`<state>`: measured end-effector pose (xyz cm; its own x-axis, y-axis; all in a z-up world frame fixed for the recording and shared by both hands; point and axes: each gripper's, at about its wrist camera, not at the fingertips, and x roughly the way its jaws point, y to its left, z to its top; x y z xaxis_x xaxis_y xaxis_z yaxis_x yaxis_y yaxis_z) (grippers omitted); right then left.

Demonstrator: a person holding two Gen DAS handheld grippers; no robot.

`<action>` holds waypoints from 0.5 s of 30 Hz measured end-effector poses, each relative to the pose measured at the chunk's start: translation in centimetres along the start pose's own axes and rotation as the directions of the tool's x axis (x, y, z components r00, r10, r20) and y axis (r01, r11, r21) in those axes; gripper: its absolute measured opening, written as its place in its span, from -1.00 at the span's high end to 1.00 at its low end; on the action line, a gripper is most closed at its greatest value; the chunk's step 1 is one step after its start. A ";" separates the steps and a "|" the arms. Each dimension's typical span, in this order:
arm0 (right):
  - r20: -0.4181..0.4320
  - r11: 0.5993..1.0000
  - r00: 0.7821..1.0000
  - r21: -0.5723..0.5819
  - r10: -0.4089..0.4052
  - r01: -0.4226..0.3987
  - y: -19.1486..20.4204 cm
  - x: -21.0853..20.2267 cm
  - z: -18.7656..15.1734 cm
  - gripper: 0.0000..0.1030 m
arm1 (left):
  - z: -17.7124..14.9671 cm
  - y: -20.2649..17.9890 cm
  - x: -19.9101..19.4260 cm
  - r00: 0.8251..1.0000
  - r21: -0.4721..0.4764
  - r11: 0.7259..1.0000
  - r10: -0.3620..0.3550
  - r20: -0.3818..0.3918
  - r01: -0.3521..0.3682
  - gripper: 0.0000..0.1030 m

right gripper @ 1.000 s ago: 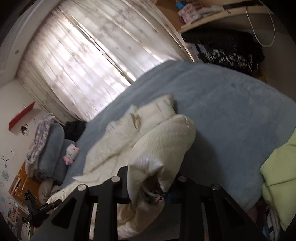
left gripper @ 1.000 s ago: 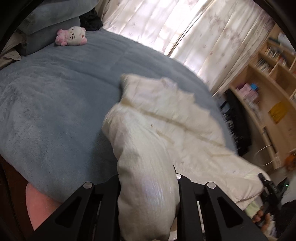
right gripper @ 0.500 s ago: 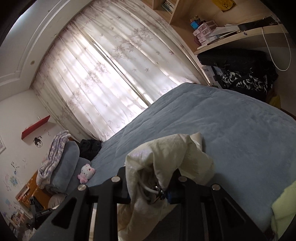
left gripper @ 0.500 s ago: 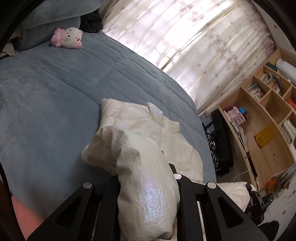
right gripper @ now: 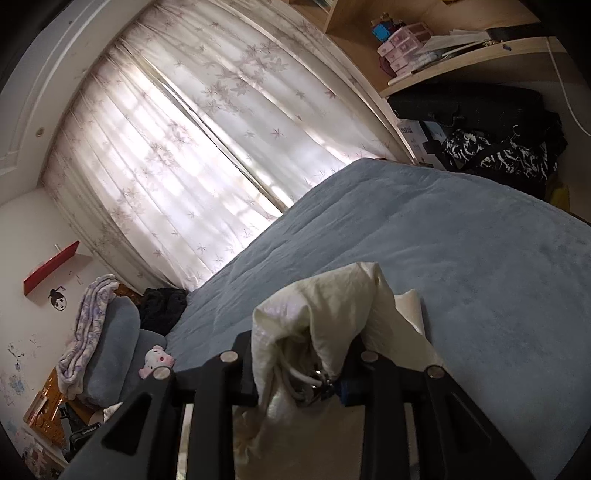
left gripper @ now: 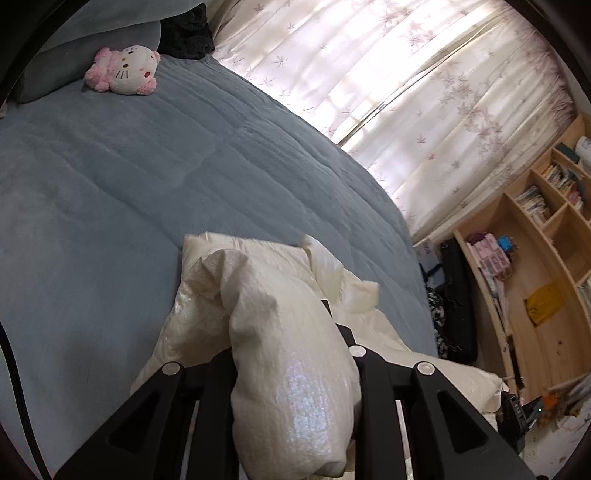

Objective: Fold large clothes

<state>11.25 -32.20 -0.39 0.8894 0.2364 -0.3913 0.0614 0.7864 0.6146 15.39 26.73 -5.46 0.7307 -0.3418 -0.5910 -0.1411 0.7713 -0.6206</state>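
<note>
left gripper (left gripper: pixel 291 354): i pinch the white coat (left gripper: pixel 295 369).
right gripper (right gripper: pixel 299 365): pinching coat too.
done: lifted off bed (left gripper: pixel 129 184).
left: folding, laying flat.

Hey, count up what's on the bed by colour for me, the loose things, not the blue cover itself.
Cream: 1, the puffy jacket, pinched by the left gripper and the right gripper.
Pink and white: 1, the cat plush.
Black: 1, the dark bundle by the curtain.
Total: 3.
</note>
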 end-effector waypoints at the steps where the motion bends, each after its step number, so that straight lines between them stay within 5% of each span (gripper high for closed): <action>1: -0.004 1.000 1.000 -0.008 -0.008 0.008 -0.1 1.1 0.3 0.38 | 0.5 0.0 0.8 1.000 0.003 1.000 0.011 0.001 -0.011 0.64; 3: -0.023 0.999 0.999 -0.014 -0.032 0.032 -0.3 3.9 1.0 0.34 | 1.8 0.2 3.1 0.999 0.002 0.999 0.035 -0.002 -0.035 0.52; 5: -0.049 0.999 0.998 -0.020 -0.044 0.043 -0.5 7.0 1.6 0.18 | 3.3 0.7 5.4 0.999 -0.007 0.999 0.045 -0.020 -0.045 0.14; 7: -0.093 0.998 0.994 -0.013 -0.059 0.058 -0.8 9.7 1.9 -0.26 | 4.5 1.3 8.0 0.998 -0.028 0.999 0.031 -0.054 -0.033 -0.08; 10: -0.193 0.995 0.977 0.032 -0.091 0.099 -1.7 13.7 2.2 -0.59 | 5.4 1.9 10.8 0.994 -0.064 0.997 0.037 -0.101 -0.044 -0.23; 15: -0.201 0.997 0.977 0.029 -0.069 0.077 -2.0 15.0 2.2 -0.70 | 6.1 2.3 12.4 0.995 -0.081 0.997 -0.001 -0.095 -0.007 -0.57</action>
<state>25.50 -31.51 -5.98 0.7739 0.2909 -0.5626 0.1428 0.7852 0.6025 28.22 27.53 -11.08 0.6639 -0.3923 -0.6367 -0.1996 0.7276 -0.6564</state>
